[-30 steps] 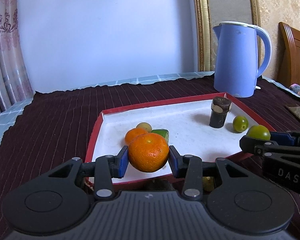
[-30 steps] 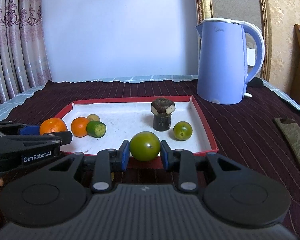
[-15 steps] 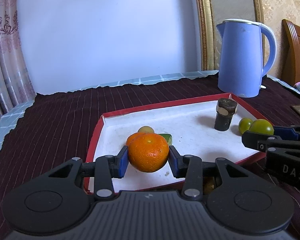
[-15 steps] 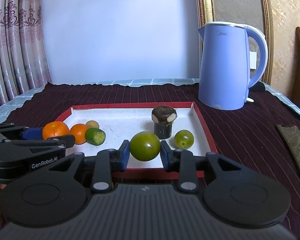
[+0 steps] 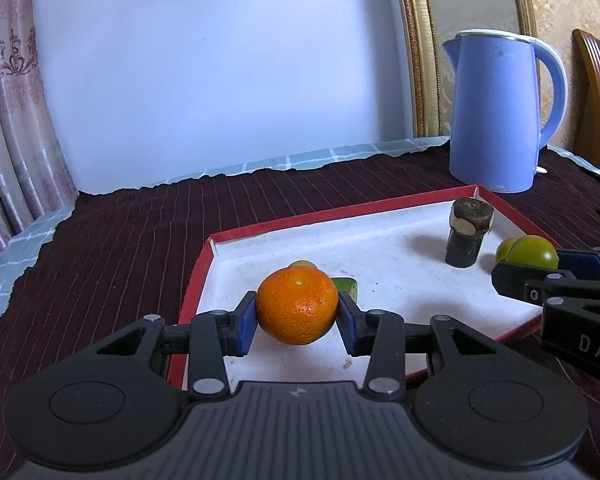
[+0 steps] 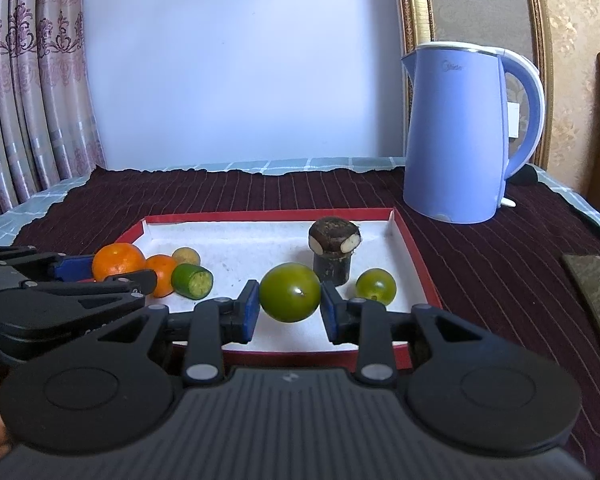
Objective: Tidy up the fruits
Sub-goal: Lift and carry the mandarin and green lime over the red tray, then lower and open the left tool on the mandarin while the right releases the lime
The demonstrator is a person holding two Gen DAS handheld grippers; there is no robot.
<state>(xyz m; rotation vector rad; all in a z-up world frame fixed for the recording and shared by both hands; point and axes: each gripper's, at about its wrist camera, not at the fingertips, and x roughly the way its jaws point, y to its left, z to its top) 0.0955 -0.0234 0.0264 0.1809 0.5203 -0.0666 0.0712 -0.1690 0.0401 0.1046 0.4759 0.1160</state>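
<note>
Fruit is held in both claws, each just inside the near rim of the red tray point(image 6: 418, 256), which lies on the dark-clothed worktop point(image 6: 480, 264). The left claw point(image 5: 298, 318) is clamped on an orange point(image 5: 297, 307) over the tray's left side; the right claw point(image 6: 289, 306) is clamped on a large green tomato point(image 6: 290, 298) over the tray's right side. Each fruit sits squarely between its pads, so the coming set-down probably runs straight ahead and downward onto the white tray floor. Beyond the orange lie a smaller orange point(image 6: 162, 274), a cut green piece point(image 6: 192, 281) and a small yellowish fruit point(image 6: 186, 257). Beyond the tomato sit a smaller green tomato point(image 6: 376, 286) and a dark mushroom-shaped piece point(image 6: 334, 250). Like seems grouped with like. Past the tray's far right corner stands a blue kettle point(image 6: 460, 136).
</note>
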